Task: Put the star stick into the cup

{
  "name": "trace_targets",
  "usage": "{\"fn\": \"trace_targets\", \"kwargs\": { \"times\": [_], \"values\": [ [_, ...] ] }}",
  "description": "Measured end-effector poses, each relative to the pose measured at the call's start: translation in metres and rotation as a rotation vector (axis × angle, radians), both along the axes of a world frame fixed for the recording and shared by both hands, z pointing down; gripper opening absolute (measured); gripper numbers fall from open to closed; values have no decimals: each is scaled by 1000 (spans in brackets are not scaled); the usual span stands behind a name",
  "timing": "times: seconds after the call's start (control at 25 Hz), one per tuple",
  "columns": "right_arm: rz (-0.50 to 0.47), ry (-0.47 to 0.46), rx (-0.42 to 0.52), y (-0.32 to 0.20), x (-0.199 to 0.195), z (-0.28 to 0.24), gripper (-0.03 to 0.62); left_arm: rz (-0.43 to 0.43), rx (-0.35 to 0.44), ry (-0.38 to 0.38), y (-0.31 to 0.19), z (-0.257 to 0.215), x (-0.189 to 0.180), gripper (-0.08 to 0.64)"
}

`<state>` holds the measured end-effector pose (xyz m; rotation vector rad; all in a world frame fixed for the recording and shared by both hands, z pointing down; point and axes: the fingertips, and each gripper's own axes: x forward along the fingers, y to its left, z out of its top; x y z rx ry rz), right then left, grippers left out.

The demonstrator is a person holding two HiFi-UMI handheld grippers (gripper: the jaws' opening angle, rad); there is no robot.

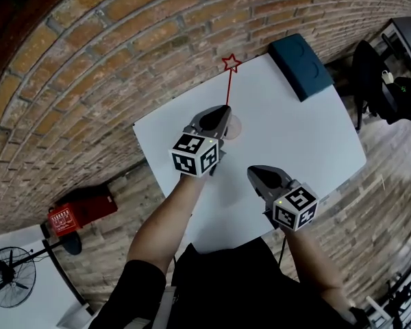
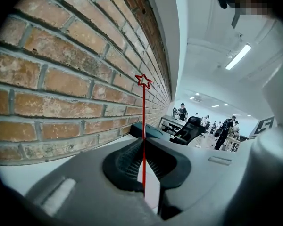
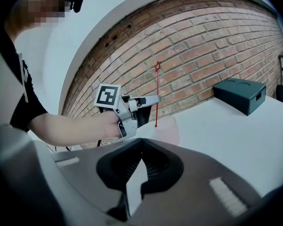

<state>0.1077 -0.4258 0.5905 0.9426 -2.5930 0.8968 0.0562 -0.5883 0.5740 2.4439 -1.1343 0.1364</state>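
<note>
One long red-brick wall (image 1: 89, 60) runs behind a white rectangular table (image 1: 294, 142), and on the table's far corner lies a dark teal box (image 1: 301, 66), well apart from the work. The left gripper (image 1: 224, 112) has its fingers clamped on the thin red star stick (image 1: 229, 88), gripping it low on the shaft so that it stands upright with the outlined star on top. The right gripper (image 3: 142, 141) hangs nearer the person with its fingertips together and nothing between them; it takes no part in the task just now. A small translucent pale-pink cup (image 3: 169, 130) stands on the table right under the left gripper's nose. Seen from the right gripper view, the stick's lower end hangs at the cup's mouth, near its left rim; whether it has crossed the rim I cannot tell. By my reading the pickup and the carry are done, and what is left is to sink the stick into the cup and let go, with the cup light enough to tip if the shaft pushes on its wall.
</note>
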Motion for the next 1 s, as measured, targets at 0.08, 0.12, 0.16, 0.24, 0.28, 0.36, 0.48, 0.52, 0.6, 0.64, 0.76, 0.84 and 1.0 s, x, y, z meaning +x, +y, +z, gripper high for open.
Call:
{"fn": "trace_targets", "kwargs": {
  "times": [0.08, 0.12, 0.16, 0.24, 0.28, 0.36, 0.48, 0.52, 0.6, 0.64, 0.76, 0.84, 1.0],
  "values": [
    [3, -6, -2, 0, 0, -1, 0, -14, -6, -11, 1, 5, -3, 15],
    [4, -8, -2, 0, 0, -2, 0, -14, -9, -17, 2, 8, -4, 15],
    [5, -8, -2, 0, 0, -3, 0, -11, -14, -24, 5, 11, -4, 15],
    [6, -5, 1, -1, -1, -4, 0, -1, -26, -35, 9, 16, -5, 15],
    [7, -4, 2, -2, -1, -4, 0, 4, -33, -40, 12, 18, -4, 15],
    [11, -2, 5, -3, -1, -6, 0, 21, -50, -54, 16, 25, -3, 15],
    [20, -3, 9, -4, 0, -8, 0, 52, -83, -105, 22, 38, 1, 15],
    [23, -4, 8, -3, 0, -8, 0, 62, -92, -130, 24, 42, 3, 15],
    [29, -4, 5, -1, 2, -6, 0, 84, -103, -175, 27, 49, 7, 15],
    [33, -2, 2, 1, 4, -6, 0, 96, -105, -189, 29, 51, 9, 15],
    [48, -1, -6, 6, 10, -3, 0, 126, -103, -225, 34, 54, 15, 23],
    [58, -1, -9, 7, 13, -3, 0, 132, -100, -246, 34, 56, 16, 35],
    [73, -1, -5, 10, 20, -3, 0, 133, -99, -273, 35, 57, 19, 76]
  ]
}}
